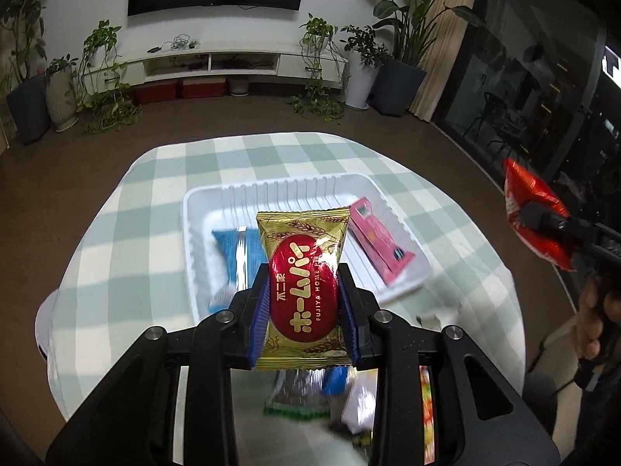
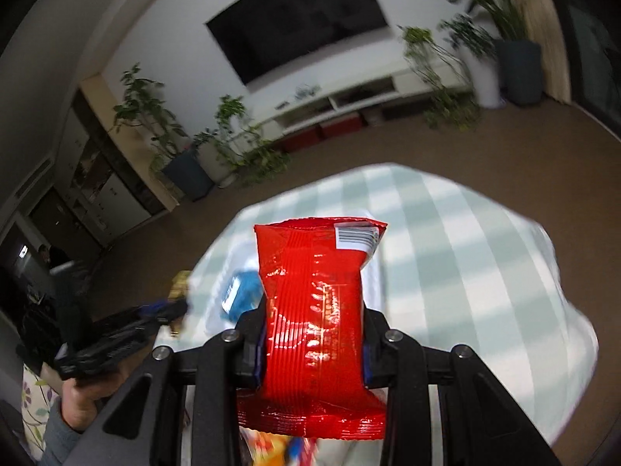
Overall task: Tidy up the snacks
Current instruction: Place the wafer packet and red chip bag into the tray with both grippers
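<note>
My left gripper [image 1: 303, 299] is shut on a gold snack packet with a red oval label [image 1: 302, 291], held above the near edge of a white tray [image 1: 279, 190]. A blue packet [image 1: 235, 256] and a pink packet [image 1: 378, 239] lie in the tray. My right gripper [image 2: 312, 334] is shut on a red snack bag [image 2: 314, 310], held above the table; it also shows in the left wrist view [image 1: 543, 219] at the right, off the table's edge. The left gripper with its gold packet shows at the left of the right wrist view [image 2: 170, 310].
The tray sits on a round table with a green-and-white checked cloth [image 1: 155, 209]. Several loose snack packets [image 1: 330, 396] lie blurred on the table below my left gripper. Brown floor, potted plants [image 1: 396, 39] and a TV unit stand beyond.
</note>
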{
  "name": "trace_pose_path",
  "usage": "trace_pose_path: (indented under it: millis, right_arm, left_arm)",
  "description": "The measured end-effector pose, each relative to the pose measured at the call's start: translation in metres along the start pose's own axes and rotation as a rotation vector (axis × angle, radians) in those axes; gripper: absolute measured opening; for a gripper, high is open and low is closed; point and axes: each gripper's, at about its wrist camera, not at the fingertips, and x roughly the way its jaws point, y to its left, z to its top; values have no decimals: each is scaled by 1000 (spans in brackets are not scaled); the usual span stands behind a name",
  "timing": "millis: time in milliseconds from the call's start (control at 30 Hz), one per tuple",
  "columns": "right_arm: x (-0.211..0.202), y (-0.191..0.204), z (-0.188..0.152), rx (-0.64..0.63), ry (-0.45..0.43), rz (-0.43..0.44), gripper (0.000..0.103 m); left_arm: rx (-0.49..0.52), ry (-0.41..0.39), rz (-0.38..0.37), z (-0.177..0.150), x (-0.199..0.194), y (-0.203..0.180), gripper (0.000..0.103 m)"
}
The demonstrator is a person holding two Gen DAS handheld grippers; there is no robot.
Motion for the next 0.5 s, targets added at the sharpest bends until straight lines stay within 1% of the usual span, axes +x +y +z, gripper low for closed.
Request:
trace_pose_path:
  millis: [67,133,200,300,367,500]
  right_arm:
    - [13,1,11,-27,1,24,36]
    - [37,7,19,-48,25,22,36]
    - [69,12,25,-69,68,13,36]
    - [103,17,24,-108,120,-32,36]
    - [123,17,23,-124,152,-60,36]
    - [153,12,16,-169,196,-119,36]
  left_arm:
    - [7,17,14,11,21,-1,29]
    - [5,41,25,20,45,-1,29]
    - [5,62,43,24,67,0,29]
    - [6,94,54,23,94,3,29]
    - [29,113,67,19,108,2,29]
    - [61,136,76,11,128,-1,30]
